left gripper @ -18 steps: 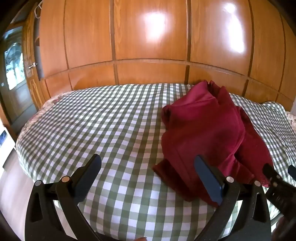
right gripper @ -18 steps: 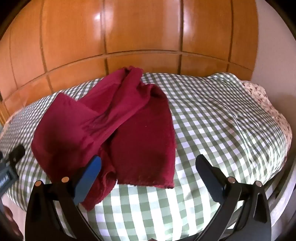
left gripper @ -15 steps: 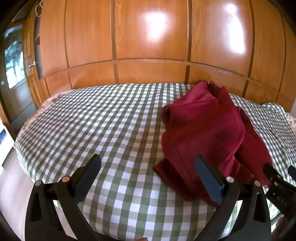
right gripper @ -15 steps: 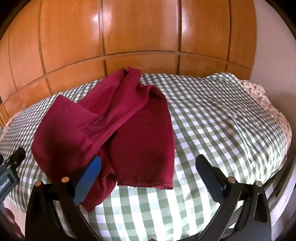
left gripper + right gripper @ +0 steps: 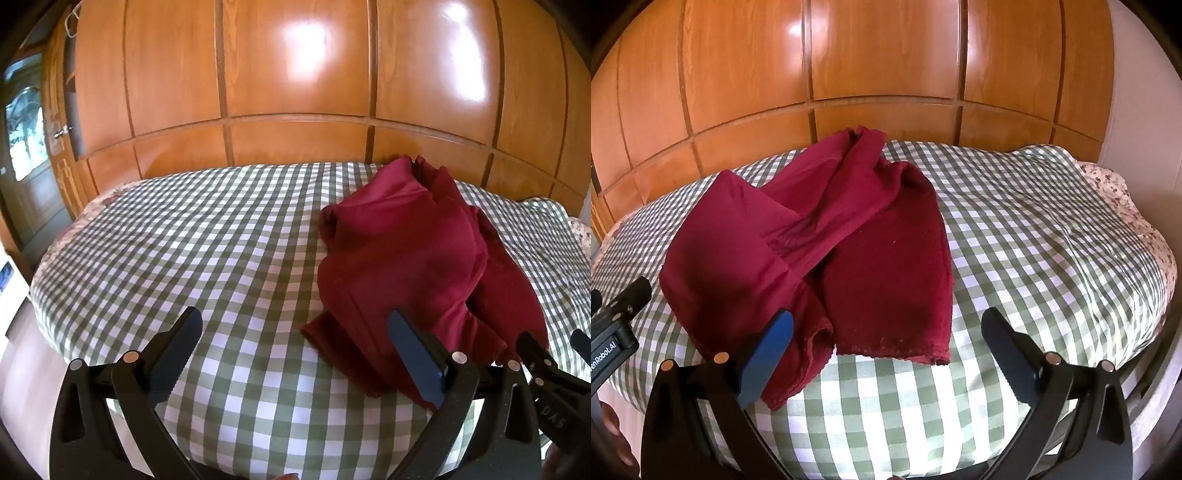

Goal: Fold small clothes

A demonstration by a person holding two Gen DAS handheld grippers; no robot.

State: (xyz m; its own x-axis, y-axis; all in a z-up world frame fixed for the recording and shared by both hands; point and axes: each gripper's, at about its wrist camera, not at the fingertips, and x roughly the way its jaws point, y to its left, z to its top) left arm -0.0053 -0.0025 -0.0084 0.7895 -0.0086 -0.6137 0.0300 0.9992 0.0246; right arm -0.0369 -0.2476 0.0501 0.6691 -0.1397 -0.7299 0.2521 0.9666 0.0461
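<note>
A dark red garment [image 5: 413, 266] lies crumpled on a bed with a green and white checked cover [image 5: 207, 258]. It looks like small shorts, with leg hems toward me in the right wrist view [image 5: 849, 258]. My left gripper [image 5: 295, 350] is open and empty, just short of the garment's near left corner. My right gripper [image 5: 886, 343] is open and empty, just short of the near hem. Each gripper's side shows at the edge of the other's view: the right one [image 5: 554, 365] and the left one [image 5: 617, 317].
A wooden panelled wardrobe [image 5: 295, 92] stands behind the bed. A door with a glass pane [image 5: 26, 147] is at the far left. A floral sheet edge [image 5: 1137, 221] shows at the bed's right side, next to a pale wall [image 5: 1134, 92].
Both grippers have drawn back or lifted very slightly; the garment sits a little lower and farther in both views. The garment has not moved on the bed.
</note>
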